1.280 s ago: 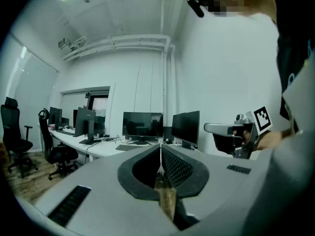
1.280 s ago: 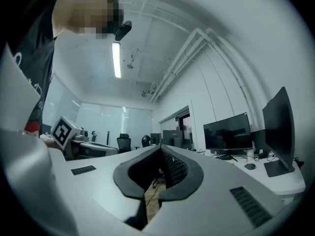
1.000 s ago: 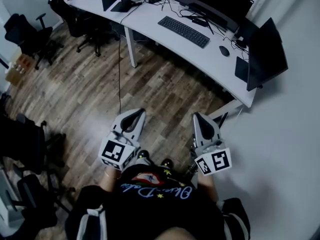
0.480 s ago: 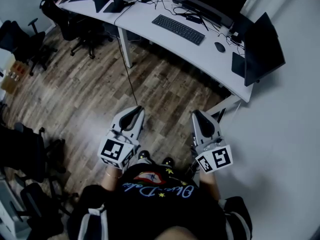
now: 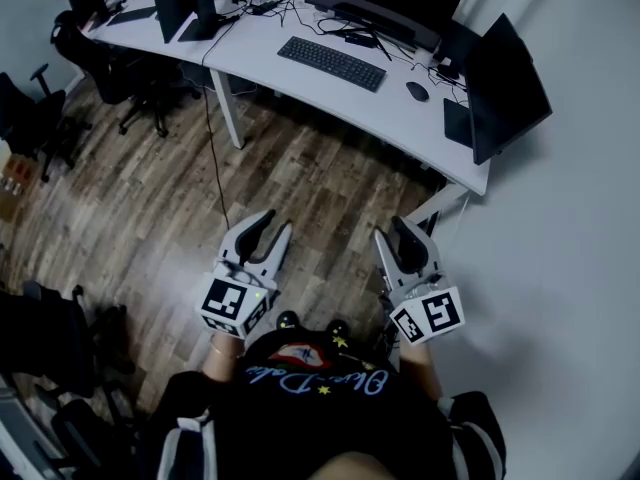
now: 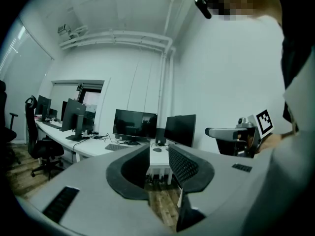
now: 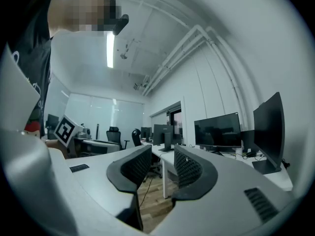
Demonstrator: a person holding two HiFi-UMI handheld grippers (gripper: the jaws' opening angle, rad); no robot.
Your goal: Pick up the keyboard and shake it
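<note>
A black keyboard (image 5: 331, 63) lies flat on the long white desk (image 5: 395, 118), in front of a wide dark monitor (image 5: 385, 6). It also shows small and far off as the keyboard (image 6: 116, 147) in the left gripper view. Both grippers hang over the wooden floor close to the person's body, well short of the desk. My left gripper (image 5: 272, 226) (image 6: 158, 154) is opening, with only air between its jaws. My right gripper (image 5: 397, 233) (image 7: 162, 154) is opening too and holds nothing.
A mouse (image 5: 417, 91) lies right of the keyboard, and a second monitor (image 5: 505, 88) stands at the desk's right end. A cable (image 5: 212, 158) hangs from the desk to the floor. Office chairs (image 5: 150, 78) stand at the left. A white wall (image 5: 570, 248) runs along the right.
Both grippers' jaws have parted from shut. In the head view the desk and keyboard have slid to the left while the grippers kept their place near the body.
</note>
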